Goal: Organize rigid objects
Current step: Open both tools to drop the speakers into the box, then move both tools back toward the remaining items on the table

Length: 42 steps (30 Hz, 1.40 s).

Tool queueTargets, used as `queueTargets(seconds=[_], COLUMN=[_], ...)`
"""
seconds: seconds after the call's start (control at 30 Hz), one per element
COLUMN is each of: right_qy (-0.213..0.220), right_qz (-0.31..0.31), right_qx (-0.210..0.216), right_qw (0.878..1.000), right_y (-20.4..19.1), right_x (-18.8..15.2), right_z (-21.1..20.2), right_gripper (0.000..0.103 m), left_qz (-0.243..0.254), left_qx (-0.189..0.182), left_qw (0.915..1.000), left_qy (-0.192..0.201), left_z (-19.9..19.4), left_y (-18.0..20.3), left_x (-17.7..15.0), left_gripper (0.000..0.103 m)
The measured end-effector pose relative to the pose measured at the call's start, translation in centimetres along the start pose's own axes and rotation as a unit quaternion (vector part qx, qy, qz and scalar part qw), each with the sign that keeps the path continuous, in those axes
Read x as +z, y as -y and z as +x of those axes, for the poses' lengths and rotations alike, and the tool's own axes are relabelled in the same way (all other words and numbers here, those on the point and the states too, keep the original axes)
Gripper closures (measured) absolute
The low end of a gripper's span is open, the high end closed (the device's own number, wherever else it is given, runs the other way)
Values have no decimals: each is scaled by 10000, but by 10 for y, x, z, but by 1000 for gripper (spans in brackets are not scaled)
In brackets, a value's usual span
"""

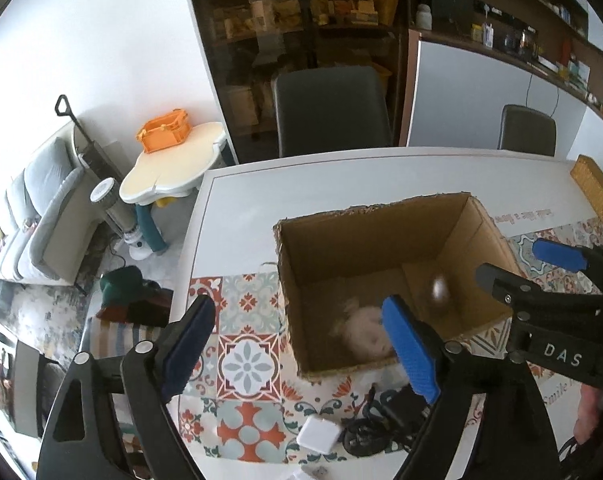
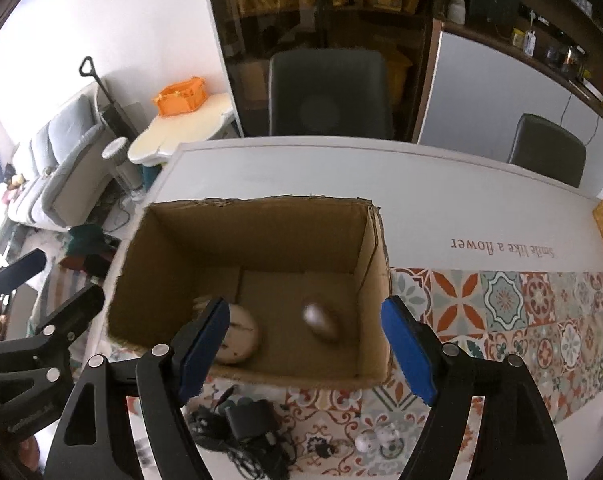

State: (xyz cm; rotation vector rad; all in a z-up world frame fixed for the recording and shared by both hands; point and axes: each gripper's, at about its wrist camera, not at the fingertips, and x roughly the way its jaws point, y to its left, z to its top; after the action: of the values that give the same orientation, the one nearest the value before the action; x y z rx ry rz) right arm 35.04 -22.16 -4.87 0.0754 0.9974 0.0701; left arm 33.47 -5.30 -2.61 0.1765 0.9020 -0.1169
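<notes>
**Drop just made, next pick waiting**

The right claw [image 2: 305,354] hangs wide open and empty above the cardboard box [image 2: 261,240]; the left claw [image 1: 301,350] is likewise spread and empty. A blurred brown egg-shaped object [image 2: 321,322] appears to be falling inside, beside a round pale item [image 2: 241,340]. Next, I judge, comes the black adapter with its cable [image 2: 249,424] or the white block [image 1: 316,434] by the counter's near edge.

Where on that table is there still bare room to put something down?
Free: the plain white strip of table between the box and the chairs, and the tiled mat right of the box. Crowded: the near edge, with the black charger and cables and small white bits.
</notes>
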Motion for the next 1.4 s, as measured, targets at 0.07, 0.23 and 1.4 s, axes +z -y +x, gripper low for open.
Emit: queueTargets(seconds=[0.07,0.23,1.4], right_qy=[94,295,159], right_qz=[-19,-34,70], right_qx=[3,70,150], right_qw=[10000,9995,9997], right_y=[-4,-8,29], right_x=[-7,-24,-141], right_z=[-11,-34,-63], right_gripper=[25,25,25], left_qz=[-54,-94,-14], left_qx=[-14,65,-150], left_qw=[10000,9999,9998], left_qy=[41,128,-145], left_z=[-9,-28,-52], left_y=[-2,-6,56], left_x=[-6,-21,-124], left_gripper=[12,12,11])
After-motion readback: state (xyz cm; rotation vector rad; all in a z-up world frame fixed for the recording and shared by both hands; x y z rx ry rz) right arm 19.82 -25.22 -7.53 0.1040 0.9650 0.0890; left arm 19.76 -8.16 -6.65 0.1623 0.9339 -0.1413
